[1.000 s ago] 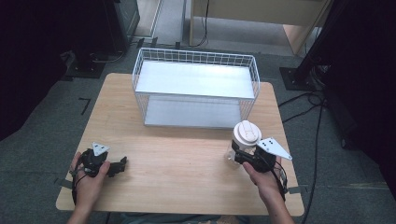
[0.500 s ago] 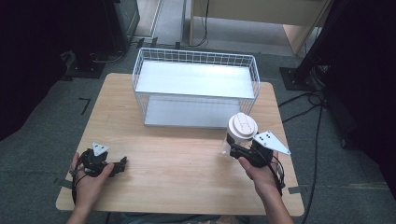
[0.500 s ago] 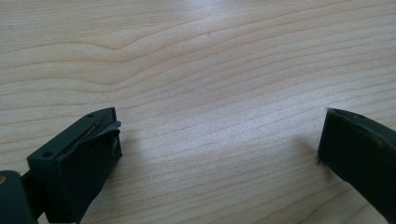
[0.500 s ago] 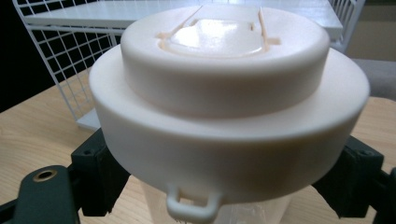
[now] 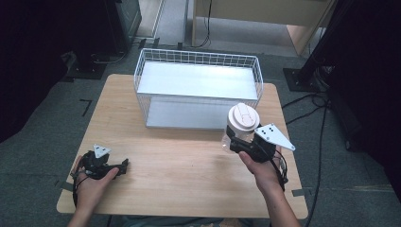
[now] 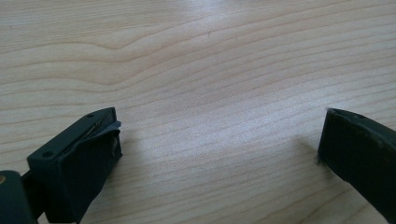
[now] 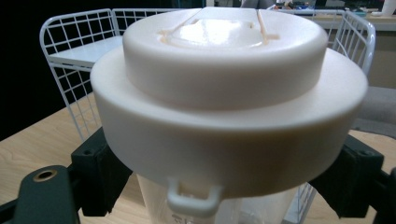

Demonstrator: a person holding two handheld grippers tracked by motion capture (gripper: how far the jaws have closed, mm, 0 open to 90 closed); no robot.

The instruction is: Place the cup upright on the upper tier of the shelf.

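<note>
A clear bottle with a wide white lid [image 5: 242,117] is held above the wooden table [image 5: 189,161] at the right, just in front of the wire basket [image 5: 198,87]. My right gripper [image 5: 235,140] is shut on the bottle below its lid [image 7: 229,88], one jaw on each side. The clear body [image 7: 224,205] hangs between the jaws. My left gripper [image 5: 124,166] rests low at the table's front left, open with nothing between its jaws; in its own view the left gripper [image 6: 219,154] has bare wood under it.
The white wire basket holds a grey shelf [image 5: 198,80] and stands at the table's far middle. Cables [image 5: 321,109] run over the floor at the right. Dark furniture [image 5: 118,19] stands behind the table at the left.
My right gripper has carried the bottle forward and slightly left, toward the basket's front right corner. The left gripper has stayed at the front left.
</note>
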